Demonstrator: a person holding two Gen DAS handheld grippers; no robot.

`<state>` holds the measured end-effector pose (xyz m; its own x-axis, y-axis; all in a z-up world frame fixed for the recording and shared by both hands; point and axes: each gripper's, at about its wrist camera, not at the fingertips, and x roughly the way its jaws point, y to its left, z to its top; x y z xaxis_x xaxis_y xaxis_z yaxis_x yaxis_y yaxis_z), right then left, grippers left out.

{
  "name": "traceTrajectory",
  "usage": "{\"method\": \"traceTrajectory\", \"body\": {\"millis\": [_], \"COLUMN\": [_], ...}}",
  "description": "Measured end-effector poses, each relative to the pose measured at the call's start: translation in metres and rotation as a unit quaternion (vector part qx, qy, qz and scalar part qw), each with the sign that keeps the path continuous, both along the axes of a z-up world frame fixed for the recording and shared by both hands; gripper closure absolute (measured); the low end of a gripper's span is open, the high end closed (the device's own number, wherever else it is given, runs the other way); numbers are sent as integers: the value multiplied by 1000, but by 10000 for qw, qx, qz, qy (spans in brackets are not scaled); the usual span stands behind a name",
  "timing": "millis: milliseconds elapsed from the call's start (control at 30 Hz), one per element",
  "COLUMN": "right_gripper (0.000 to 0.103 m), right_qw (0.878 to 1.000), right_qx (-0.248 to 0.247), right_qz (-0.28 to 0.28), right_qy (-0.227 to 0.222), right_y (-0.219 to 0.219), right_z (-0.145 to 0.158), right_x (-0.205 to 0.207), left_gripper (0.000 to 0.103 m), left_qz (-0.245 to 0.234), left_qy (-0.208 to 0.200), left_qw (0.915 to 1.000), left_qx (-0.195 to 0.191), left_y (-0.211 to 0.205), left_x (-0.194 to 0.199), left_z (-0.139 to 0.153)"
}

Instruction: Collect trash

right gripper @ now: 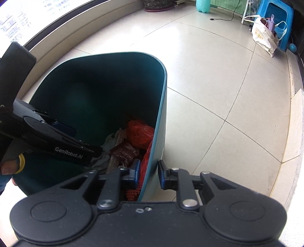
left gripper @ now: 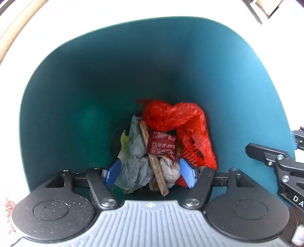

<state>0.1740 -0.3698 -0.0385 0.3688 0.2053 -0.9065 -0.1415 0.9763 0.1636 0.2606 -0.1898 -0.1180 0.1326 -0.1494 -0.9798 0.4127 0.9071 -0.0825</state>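
Observation:
A teal bin (left gripper: 91, 85) stands on the floor, and my left gripper (left gripper: 150, 172) hangs open over its mouth with nothing between its blue pads (left gripper: 187, 172). At the bottom lie a red plastic bag (left gripper: 171, 115), red mesh netting (left gripper: 195, 146), a dark red wrapper (left gripper: 161, 146), crumpled grey paper (left gripper: 134, 165), a brown strip (left gripper: 156, 171) and a white tissue (left gripper: 170, 170). My right gripper (right gripper: 148, 172) straddles the near right wall of the bin (right gripper: 160, 106), one pad inside and one outside. A gap shows on both sides of the wall, so it stands open.
Pale floor tiles (right gripper: 218, 85) spread to the right of the bin. Far back stand a white tote bag (right gripper: 264, 36), a blue stool (right gripper: 275, 17), a teal bottle (right gripper: 203, 5) and a black cable (right gripper: 224, 18). A low ledge (right gripper: 57, 43) runs behind the bin.

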Motion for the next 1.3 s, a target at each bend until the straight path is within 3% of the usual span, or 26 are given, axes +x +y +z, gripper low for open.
{"method": "traceTrajectory", "body": {"millis": [233,467,567,633,800,1033,1300], "right_gripper": [69,40,31,25,7,0,0], "right_qw": [9991,9965,9939,9917,9837,9642,9526], "right_qx": [-43,-161,-154,-77,170,169,126], "right_qz": [48,91,60,-1,-264,-645,-615], "right_qy": [-410,-815,-1089,-1281,-1771,-2568,-2978], "right_y": [4,15,24,28,41,54,69], "right_z": [47,95,115,131,155,173,168], "right_x": [-23,-65,-86,-103,-139,-184,-211], "left_gripper": [36,35,34,27,21,20,20], "left_qz": [42,44,83,164,170,192,260], "left_qy": [-614,-1293,-1605,-1868,-2439,-2796,-2975], "left_qw": [9975,9899,9851,9802,9664,9553,9485], "left_qx": [-336,-585,-610,-638,-795,-940,-1055], "left_y": [12,33,46,56,78,103,122], "left_x": [-36,-83,-104,-120,-159,-203,-236], "left_z": [50,100,120,133,160,181,183]}}
